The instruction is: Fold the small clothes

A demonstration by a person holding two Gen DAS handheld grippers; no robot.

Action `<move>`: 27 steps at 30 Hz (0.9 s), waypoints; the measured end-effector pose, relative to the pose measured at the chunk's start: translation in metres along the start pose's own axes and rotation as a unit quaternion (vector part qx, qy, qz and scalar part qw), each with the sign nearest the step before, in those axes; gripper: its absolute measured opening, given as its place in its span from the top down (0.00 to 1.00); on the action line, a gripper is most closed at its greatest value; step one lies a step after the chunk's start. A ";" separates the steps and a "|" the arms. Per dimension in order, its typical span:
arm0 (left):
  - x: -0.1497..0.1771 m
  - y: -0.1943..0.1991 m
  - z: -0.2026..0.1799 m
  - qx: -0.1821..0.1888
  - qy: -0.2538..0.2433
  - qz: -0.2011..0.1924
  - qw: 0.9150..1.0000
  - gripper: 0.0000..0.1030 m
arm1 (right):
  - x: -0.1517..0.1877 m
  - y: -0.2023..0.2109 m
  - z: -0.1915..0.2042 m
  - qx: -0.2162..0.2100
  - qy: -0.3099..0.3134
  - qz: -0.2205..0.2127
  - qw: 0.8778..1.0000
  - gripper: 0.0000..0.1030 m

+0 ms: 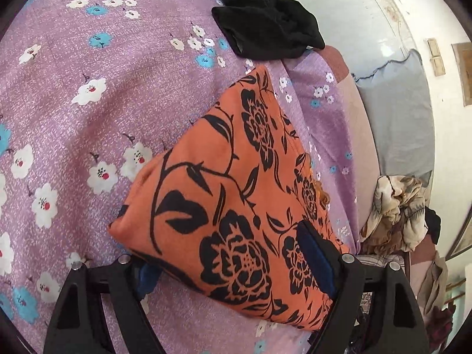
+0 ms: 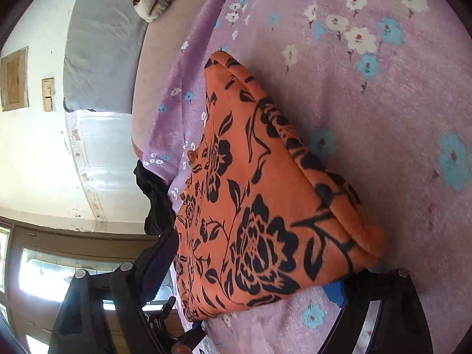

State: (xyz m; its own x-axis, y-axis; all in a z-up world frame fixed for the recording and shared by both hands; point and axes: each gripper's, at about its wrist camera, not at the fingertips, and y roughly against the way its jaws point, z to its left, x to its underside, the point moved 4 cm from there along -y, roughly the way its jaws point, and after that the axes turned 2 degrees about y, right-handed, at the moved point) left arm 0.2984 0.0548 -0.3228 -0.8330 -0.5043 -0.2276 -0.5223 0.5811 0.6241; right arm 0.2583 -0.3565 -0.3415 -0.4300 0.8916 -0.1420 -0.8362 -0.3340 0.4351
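An orange garment with black flower print lies folded on the purple flowered bedspread, seen in the left wrist view [image 1: 233, 194] and the right wrist view [image 2: 259, 200]. My left gripper [image 1: 236, 268] stands wide apart around its near end; one blue-padded finger [image 1: 317, 259] rests on the cloth, the other [image 1: 147, 277] lies under its edge. My right gripper [image 2: 250, 274] is also wide apart around the garment's near end, with one finger [image 2: 159, 262] beside the cloth and the other [image 2: 336, 290] under its corner. A black garment [image 1: 265, 17] lies crumpled further off, partly hidden in the right wrist view [image 2: 153, 197].
The bedspread [image 1: 88, 103] covers the bed; its edge runs close beside the garment [image 2: 177, 88]. A crumpled cream flowered cloth [image 1: 398, 209] lies off the bed's edge. A grey mattress [image 2: 97, 47] leans at the white wall.
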 end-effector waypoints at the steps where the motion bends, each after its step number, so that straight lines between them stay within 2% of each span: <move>1: -0.001 0.000 -0.001 -0.001 -0.003 -0.008 1.000 0.21 | -0.004 -0.004 0.004 -0.004 0.011 -0.009 1.000 0.13; 2: -0.002 0.000 -0.001 -0.007 -0.009 -0.016 1.000 0.33 | -0.007 -0.007 0.008 -0.006 0.024 -0.019 1.000 0.15; 3: -0.003 -0.002 -0.001 -0.019 -0.018 -0.023 0.999 0.42 | -0.010 -0.012 0.011 -0.005 0.038 -0.026 0.999 0.22; 4: -0.004 -0.004 -0.001 -0.035 -0.030 -0.025 0.999 0.61 | -0.011 -0.020 0.011 0.000 0.050 -0.022 0.998 0.43; 5: -0.005 -0.006 0.001 -0.047 -0.041 -0.024 0.998 0.71 | -0.011 -0.030 0.007 0.014 0.053 -0.008 0.998 0.57; 6: -0.005 -0.008 0.001 -0.046 -0.044 -0.023 0.998 0.73 | -0.010 -0.037 0.001 0.025 0.046 0.001 0.999 0.74; 7: -0.006 -0.009 0.002 -0.043 -0.040 -0.023 0.998 0.77 | -0.010 -0.037 -0.001 0.024 0.045 -0.008 0.999 0.78; 11: -0.007 0.002 -0.008 -0.031 -0.051 -0.033 0.998 0.81 | -0.005 -0.023 0.026 0.015 0.087 -0.027 0.996 0.80; 17: 0.007 0.047 -0.024 -0.011 -0.069 -0.031 0.997 0.82 | 0.019 0.026 0.056 -0.002 0.124 -0.045 0.991 0.81; 19: 0.021 0.065 -0.019 -0.019 -0.083 -0.029 0.996 0.82 | 0.028 0.040 0.056 -0.001 0.121 -0.042 0.992 0.81; 21: 0.034 0.069 -0.010 -0.054 -0.095 -0.022 0.994 0.81 | 0.039 0.048 0.046 0.016 0.118 -0.029 0.992 0.81; 24: 0.046 0.048 0.017 -0.110 -0.105 0.019 0.988 0.74 | 0.053 0.038 0.001 0.083 0.057 0.044 0.994 0.78; 25: 0.047 0.042 0.025 -0.109 -0.097 0.028 0.989 0.71 | 0.055 0.035 -0.015 0.101 0.021 0.060 0.993 0.75; 26: 0.046 0.044 0.027 -0.093 -0.091 0.019 0.991 0.70 | 0.054 0.037 -0.021 0.081 -0.009 0.061 0.995 0.75; 27: 0.045 0.045 0.025 -0.087 -0.093 0.023 0.992 0.67 | 0.052 0.042 -0.020 0.080 -0.022 0.059 0.995 0.73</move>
State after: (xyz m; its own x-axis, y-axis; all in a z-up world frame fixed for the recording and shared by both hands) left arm 0.2329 0.0742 -0.3234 -0.8828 -0.3444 -0.3195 -0.4573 0.4739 0.7525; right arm 0.1943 -0.3298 -0.3483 -0.5028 0.8633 -0.0436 -0.7144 -0.3866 0.5833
